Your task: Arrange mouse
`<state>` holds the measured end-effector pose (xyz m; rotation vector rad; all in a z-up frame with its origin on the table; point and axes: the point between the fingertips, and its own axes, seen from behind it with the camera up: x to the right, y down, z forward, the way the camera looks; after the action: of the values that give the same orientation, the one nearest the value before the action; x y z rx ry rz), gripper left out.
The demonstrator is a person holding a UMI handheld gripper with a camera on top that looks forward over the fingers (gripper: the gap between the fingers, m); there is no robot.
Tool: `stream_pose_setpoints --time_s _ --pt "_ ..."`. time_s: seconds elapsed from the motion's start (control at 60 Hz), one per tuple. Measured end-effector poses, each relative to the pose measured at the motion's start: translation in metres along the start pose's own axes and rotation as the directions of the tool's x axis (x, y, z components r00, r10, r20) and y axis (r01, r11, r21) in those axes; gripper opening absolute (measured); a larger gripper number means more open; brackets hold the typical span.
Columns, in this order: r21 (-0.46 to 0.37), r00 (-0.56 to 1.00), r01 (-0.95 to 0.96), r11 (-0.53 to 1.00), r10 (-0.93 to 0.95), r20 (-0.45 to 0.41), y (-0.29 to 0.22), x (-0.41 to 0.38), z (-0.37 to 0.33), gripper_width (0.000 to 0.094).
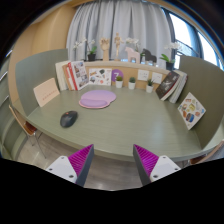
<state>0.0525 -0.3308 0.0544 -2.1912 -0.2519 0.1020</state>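
Observation:
A dark computer mouse (68,119) lies on the grey-green oval table (130,122), toward its left end. A round purple mouse mat (98,98) lies farther back on the table, beyond and to the right of the mouse. My gripper (113,160) is held back from the table's near edge, well short of the mouse, which lies ahead and to the left of the fingers. The two fingers with magenta pads (82,160) stand wide apart with nothing between them.
Books and picture cards (76,74) stand along the table's back edge, with small pots (118,78) and plants. A card (190,108) leans at the right end. A chair (46,92) stands at the left. Curtains and windows lie behind.

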Motion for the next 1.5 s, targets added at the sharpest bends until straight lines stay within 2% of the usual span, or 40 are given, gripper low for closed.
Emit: stream_pose_setpoints --time_s 0.133,0.317,0.717,0.8,0.867,0.883,0.967,1.1,1.267,1.367,1.433,1.5 --pt "-0.045 0.998 0.022 0.999 -0.019 0.068 0.018 -0.074 0.037 0.079" --pt "-0.056 0.992 0.02 0.998 -0.013 0.124 0.0 -0.153 0.084 0.079" --pt "-0.086 0.998 0.028 0.996 -0.022 0.067 -0.047 -0.21 0.179 0.0771" --pt "-0.085 0.999 0.015 0.996 -0.011 0.047 -0.055 -0.215 0.19 0.0734" --pt "-0.094 1.0 -0.01 0.995 0.012 0.023 -0.058 -0.214 0.194 0.0618" --pt "-0.098 1.0 -0.018 0.995 0.019 0.01 -0.058 -0.213 0.194 0.055" --pt "-0.115 0.998 -0.055 0.992 0.053 -0.024 -0.058 -0.213 0.194 0.0507" --pt "-0.123 0.998 -0.055 0.991 0.05 -0.047 -0.056 -0.213 0.196 0.0364" --pt "-0.175 0.996 -0.019 0.984 0.004 -0.085 -0.058 -0.213 0.194 0.0357" --pt "-0.194 0.999 -0.023 0.981 0.014 -0.049 -0.071 -0.225 0.19 0.0357" --pt "-0.178 0.999 -0.02 0.984 0.01 -0.054 -0.098 -0.228 0.18 0.0358" --pt "-0.109 0.998 -0.051 0.993 0.046 -0.052 -0.148 -0.23 0.169 0.0357"
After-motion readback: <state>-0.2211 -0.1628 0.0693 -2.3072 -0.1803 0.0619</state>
